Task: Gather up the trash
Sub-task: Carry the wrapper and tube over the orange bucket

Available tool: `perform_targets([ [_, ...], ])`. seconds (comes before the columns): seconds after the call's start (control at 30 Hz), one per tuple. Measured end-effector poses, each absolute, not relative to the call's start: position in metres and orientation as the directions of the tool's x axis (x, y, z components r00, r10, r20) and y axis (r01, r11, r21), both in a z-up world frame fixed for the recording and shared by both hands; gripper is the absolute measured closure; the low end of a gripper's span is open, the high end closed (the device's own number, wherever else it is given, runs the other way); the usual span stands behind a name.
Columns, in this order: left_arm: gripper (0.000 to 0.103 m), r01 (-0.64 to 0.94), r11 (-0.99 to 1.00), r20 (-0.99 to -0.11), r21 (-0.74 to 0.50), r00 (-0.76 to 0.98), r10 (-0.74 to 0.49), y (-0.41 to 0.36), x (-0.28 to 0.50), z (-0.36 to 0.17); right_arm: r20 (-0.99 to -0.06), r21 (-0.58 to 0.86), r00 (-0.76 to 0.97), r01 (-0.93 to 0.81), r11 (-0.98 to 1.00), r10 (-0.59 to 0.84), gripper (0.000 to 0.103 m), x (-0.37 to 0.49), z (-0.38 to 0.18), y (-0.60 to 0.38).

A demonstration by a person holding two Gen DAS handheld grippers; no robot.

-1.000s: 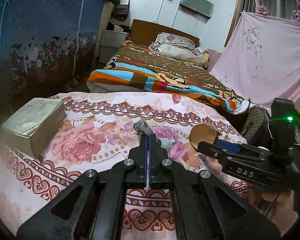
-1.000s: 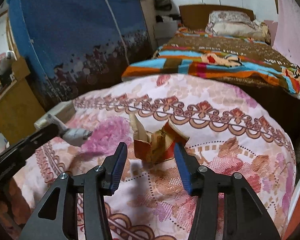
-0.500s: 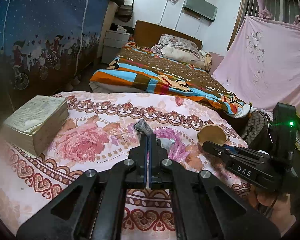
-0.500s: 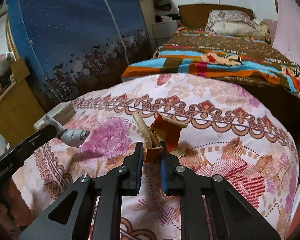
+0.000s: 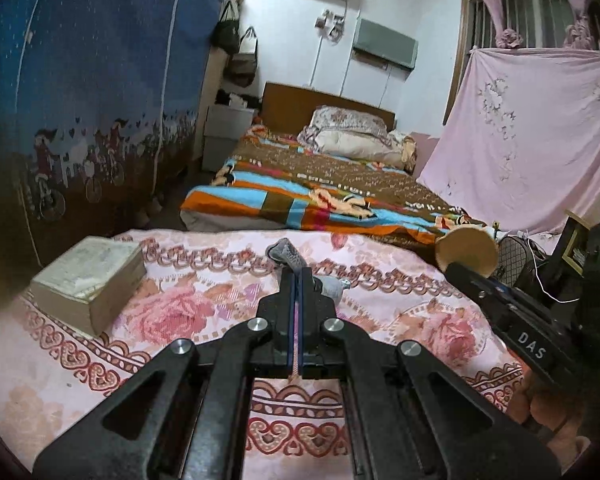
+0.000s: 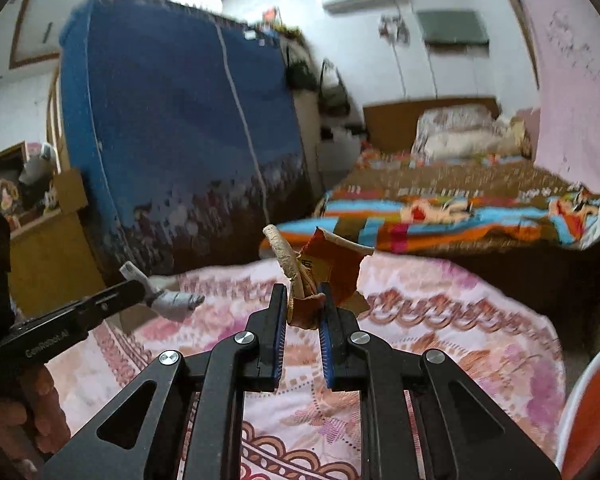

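Observation:
My left gripper (image 5: pixel 296 280) is shut on a grey crumpled wrapper (image 5: pixel 290 256) and holds it above the floral tablecloth (image 5: pixel 180 312). The same wrapper (image 6: pixel 172 300) shows at the left gripper's tip in the right wrist view. My right gripper (image 6: pixel 304 300) is shut on a torn orange and tan paper carton (image 6: pixel 324 264), lifted above the cloth. In the left wrist view the carton's round tan bottom (image 5: pixel 466 250) sticks out past the right gripper's fingers (image 5: pixel 472 280).
A thick old book (image 5: pixel 88 280) lies on the cloth at the left. A bed with a striped blanket (image 5: pixel 320 196) stands behind the table. A blue fabric wardrobe (image 5: pixel 80 100) is at the left. An orange and white rim (image 6: pixel 588 400) shows at the right edge.
My right gripper closed on the carton and has lifted it off the cloth. My left gripper has risen a little, still holding the grey wrapper.

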State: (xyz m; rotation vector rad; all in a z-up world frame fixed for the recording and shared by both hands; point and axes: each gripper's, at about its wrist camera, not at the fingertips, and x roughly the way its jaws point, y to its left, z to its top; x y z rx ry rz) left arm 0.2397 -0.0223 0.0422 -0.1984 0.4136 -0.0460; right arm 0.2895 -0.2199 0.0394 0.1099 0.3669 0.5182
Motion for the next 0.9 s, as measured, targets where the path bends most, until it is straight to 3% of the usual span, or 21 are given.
perform_targets([
  [0.5, 0.103, 0.123, 0.987, -0.202, -0.104, 0.969, -0.142, -0.074, 0.205, 0.080, -0.062, 0.089, 0.935, -0.344, 0.935, 0.350, 0.090, 0.224, 0.080, -0.263],
  [0.9, 0.103, 0.302, 0.953, -0.086, -0.003, 0.950, -0.301, -0.137, 0.190, 0.097, -0.001, 0.090, 0.981, -0.191, 0.977, 0.192, 0.087, 0.198, 0.087, -0.312],
])
